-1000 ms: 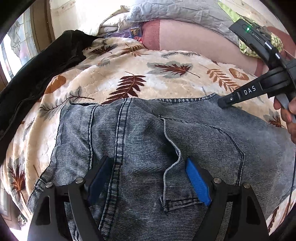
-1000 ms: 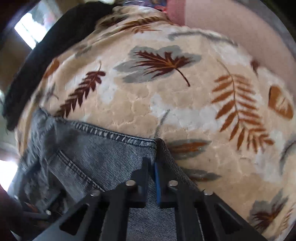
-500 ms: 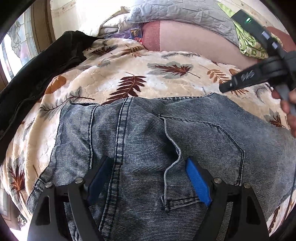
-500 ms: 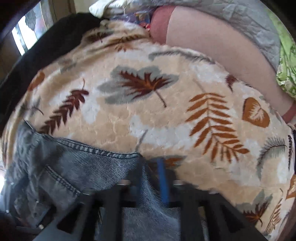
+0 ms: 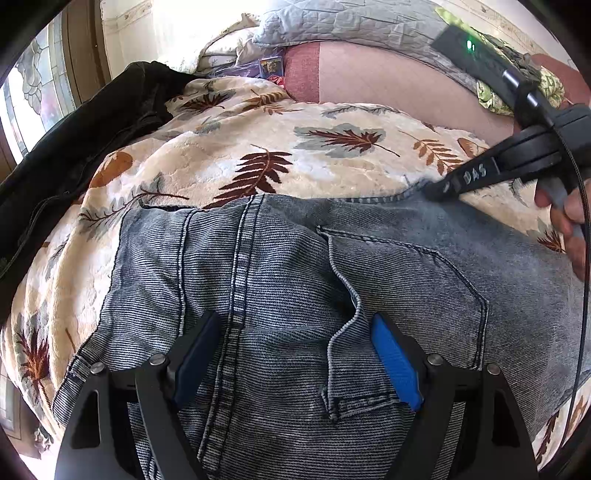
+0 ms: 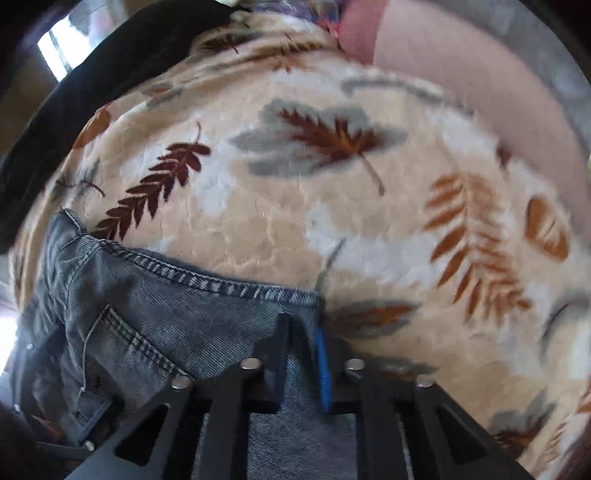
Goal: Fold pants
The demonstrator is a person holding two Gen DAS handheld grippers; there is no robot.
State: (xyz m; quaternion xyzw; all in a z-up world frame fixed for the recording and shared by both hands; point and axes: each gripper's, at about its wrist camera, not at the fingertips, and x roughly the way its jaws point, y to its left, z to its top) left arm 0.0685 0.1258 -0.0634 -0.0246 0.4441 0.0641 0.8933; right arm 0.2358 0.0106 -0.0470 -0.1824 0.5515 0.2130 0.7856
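Observation:
Grey-blue denim pants [image 5: 369,266] lie spread on a leaf-patterned blanket [image 5: 332,166], back pocket and centre seam up. My left gripper [image 5: 293,321] hovers low over the seat of the pants, jaws open, blue pads on either side of a raised fold, not pinching it. In the left wrist view my right gripper [image 5: 436,192] touches the pants' far edge at the right. In the right wrist view that gripper [image 6: 301,325] is shut on the stitched corner of the pants [image 6: 166,295], with denim between its pads.
A black garment [image 5: 92,129] lies along the blanket's left side by a window. A pink cushion [image 5: 388,81] and a grey quilt [image 5: 351,22] sit at the back. A person's hand [image 5: 565,218] holds the right gripper. The blanket [image 6: 332,221] stretches beyond the pants.
Half a second ago the right gripper was lifted off the far edge with its jaws apart; now it is back down and shut on the corner. The left gripper has not moved.

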